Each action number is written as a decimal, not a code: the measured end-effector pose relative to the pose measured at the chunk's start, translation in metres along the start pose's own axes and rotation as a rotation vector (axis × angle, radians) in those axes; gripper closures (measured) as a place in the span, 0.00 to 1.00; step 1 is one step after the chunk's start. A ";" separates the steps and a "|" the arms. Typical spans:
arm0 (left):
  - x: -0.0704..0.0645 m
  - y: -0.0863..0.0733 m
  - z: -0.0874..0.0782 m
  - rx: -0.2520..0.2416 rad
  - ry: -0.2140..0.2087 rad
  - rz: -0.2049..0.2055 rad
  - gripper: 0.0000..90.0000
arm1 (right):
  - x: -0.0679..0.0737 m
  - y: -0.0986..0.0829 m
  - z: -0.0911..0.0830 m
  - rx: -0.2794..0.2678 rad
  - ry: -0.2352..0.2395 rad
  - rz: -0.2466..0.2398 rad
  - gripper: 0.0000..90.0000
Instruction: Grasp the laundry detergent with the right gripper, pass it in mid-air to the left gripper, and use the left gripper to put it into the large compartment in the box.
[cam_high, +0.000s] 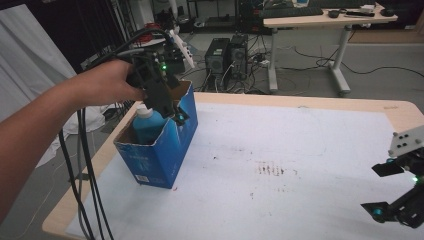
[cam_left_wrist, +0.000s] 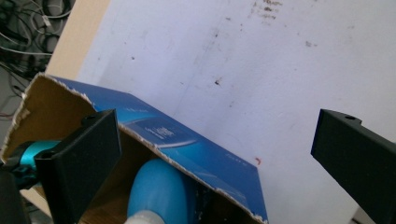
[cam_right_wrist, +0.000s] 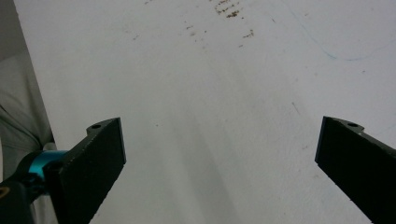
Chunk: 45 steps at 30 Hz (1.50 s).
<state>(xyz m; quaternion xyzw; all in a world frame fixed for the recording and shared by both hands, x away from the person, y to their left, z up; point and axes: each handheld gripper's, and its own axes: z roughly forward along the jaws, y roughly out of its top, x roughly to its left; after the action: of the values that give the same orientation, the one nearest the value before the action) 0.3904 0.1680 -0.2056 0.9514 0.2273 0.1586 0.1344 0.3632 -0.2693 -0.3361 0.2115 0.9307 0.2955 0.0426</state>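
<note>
Overhead, the left claw, held in a hand, hangs above the far end of an open-topped blue cardboard box w/ torn brown rim, at the left of the desk; jaws wide apart, gripping nothing. Left gripper view: one jaw over the box opening, the other over the white sheet. Inside the box lies a blue plastic bottle w/ white cap. Right claw, near-right edge, well apart from the box; jaws spread over bare, stained sheet.
</note>
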 end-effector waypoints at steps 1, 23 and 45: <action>-0.002 0.004 0.002 0.013 -0.008 0.002 0.02 | 0.000 0.001 0.000 -0.006 0.000 -0.002 0.01; -0.061 0.093 0.071 0.059 -0.145 0.153 0.02 | 0.003 0.025 0.000 -0.005 -0.001 -0.002 0.01; -0.064 0.104 0.108 0.061 -0.247 0.160 0.02 | 0.000 0.035 0.007 0.061 -0.009 -0.011 0.01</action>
<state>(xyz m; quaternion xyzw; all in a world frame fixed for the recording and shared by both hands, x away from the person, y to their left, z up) 0.4159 0.0281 -0.2861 0.9824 0.1373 0.0437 0.1192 0.3777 -0.2401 -0.3217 0.2089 0.9402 0.2658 0.0422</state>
